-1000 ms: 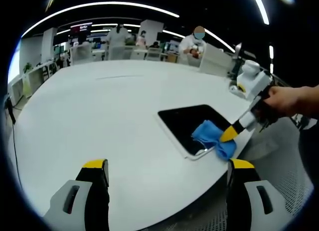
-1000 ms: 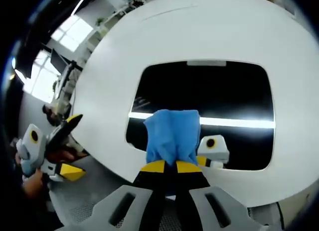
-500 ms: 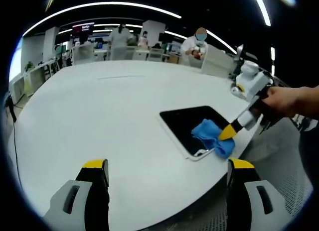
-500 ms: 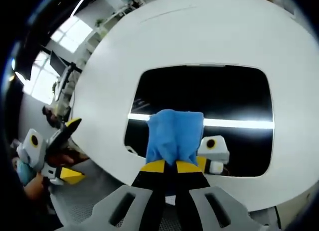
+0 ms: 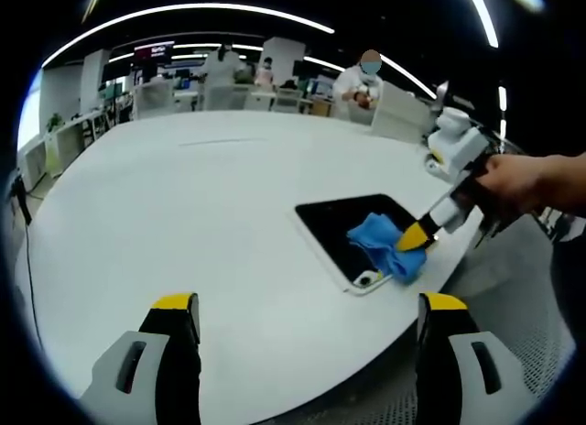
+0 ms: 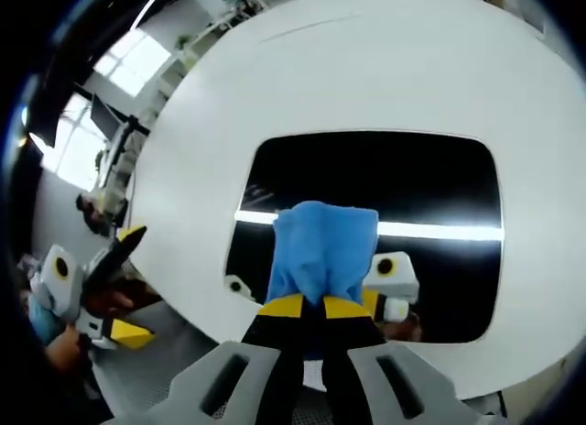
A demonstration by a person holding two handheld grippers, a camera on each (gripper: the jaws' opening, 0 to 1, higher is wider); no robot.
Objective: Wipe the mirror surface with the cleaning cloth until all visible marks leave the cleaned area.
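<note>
the right gripper (image 6: 316, 306) has its jaws closed tight on the blue cloth (image 6: 322, 249), which is pressed onto the dark mirror (image 6: 430, 182) near its nearer edge. the mirror lies flat on the white table (image 5: 183, 214), close to the rim. the left gripper (image 5: 307, 306) hovers over the table with jaws wide apart, holding nothing.

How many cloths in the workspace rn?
1. A blue cloth held shut in the right gripper, pressed on the mirror near its edge closest to that gripper; in the left gripper view it sits at the mirror's near end.
</note>
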